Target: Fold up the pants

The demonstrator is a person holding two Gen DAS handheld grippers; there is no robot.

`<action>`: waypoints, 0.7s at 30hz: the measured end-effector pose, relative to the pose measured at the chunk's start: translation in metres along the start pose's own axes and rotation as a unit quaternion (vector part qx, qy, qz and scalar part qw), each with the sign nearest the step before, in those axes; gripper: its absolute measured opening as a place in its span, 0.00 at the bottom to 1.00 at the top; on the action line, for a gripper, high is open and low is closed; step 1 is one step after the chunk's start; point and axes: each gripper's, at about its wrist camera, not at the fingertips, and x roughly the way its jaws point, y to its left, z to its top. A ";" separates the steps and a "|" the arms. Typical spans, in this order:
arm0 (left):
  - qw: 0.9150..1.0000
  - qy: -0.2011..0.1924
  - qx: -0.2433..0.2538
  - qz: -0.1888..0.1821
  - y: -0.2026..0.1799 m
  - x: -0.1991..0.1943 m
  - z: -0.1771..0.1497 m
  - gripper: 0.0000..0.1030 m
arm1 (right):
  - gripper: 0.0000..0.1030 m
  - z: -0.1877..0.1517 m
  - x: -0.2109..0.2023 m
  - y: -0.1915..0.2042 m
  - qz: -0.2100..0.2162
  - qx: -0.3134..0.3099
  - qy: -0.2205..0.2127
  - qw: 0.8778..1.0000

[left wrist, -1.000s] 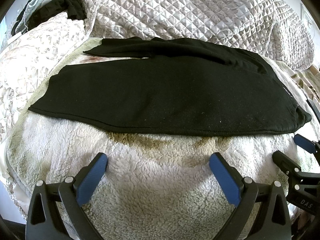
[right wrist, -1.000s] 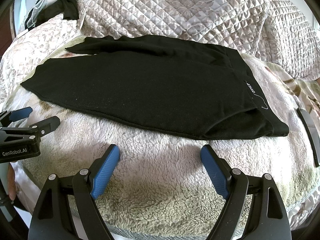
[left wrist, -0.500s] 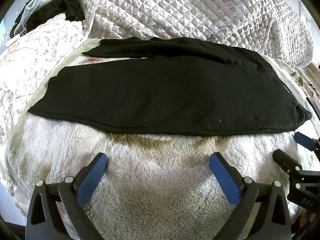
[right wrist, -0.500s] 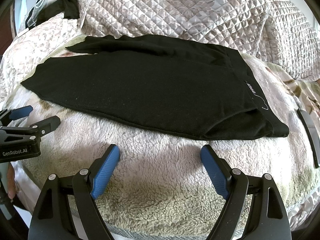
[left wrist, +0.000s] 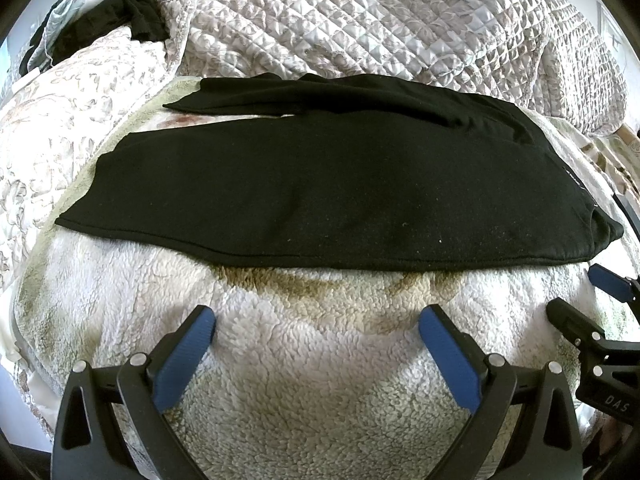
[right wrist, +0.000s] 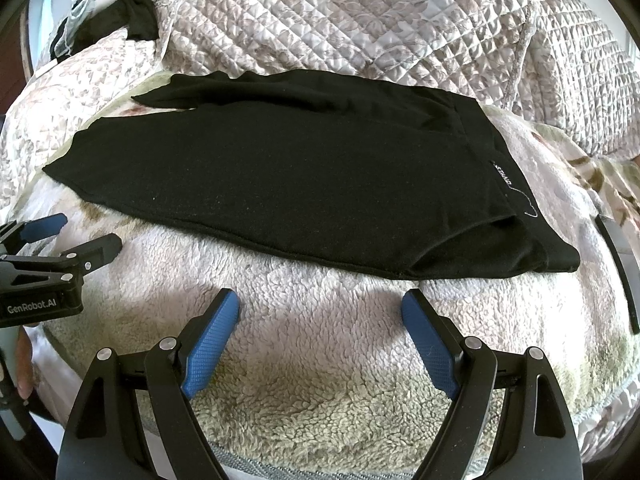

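Black pants [left wrist: 320, 184] lie flat across a fluffy cream blanket [left wrist: 320, 360], legs to the left, waistband with a small label [right wrist: 505, 174] to the right. One leg lies over most of the other; the far leg peeks out behind. The pants also show in the right wrist view [right wrist: 280, 176]. My left gripper [left wrist: 316, 324] is open and empty, short of the near hem. My right gripper [right wrist: 320, 308] is open and empty, near the waist end. Each gripper shows in the other's view: the right [left wrist: 576, 300], the left [right wrist: 76, 236].
A quilted grey bedspread [left wrist: 380, 28] is heaped behind the pants. Dark clothes [left wrist: 100, 20] lie at the far left corner. A dark flat strip [right wrist: 620, 264] lies on the blanket right of the waistband. The blanket's near edge drops off below the grippers.
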 end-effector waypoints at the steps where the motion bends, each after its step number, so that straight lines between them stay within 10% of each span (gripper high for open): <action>1: 1.000 0.000 0.000 0.000 0.000 0.000 0.000 1.00 | 0.81 0.000 0.000 0.000 0.000 0.000 0.000 1.000; 21: 1.000 -0.013 -0.017 -0.018 0.005 -0.007 0.000 0.99 | 0.81 0.003 -0.011 -0.016 0.031 0.043 -0.016 0.998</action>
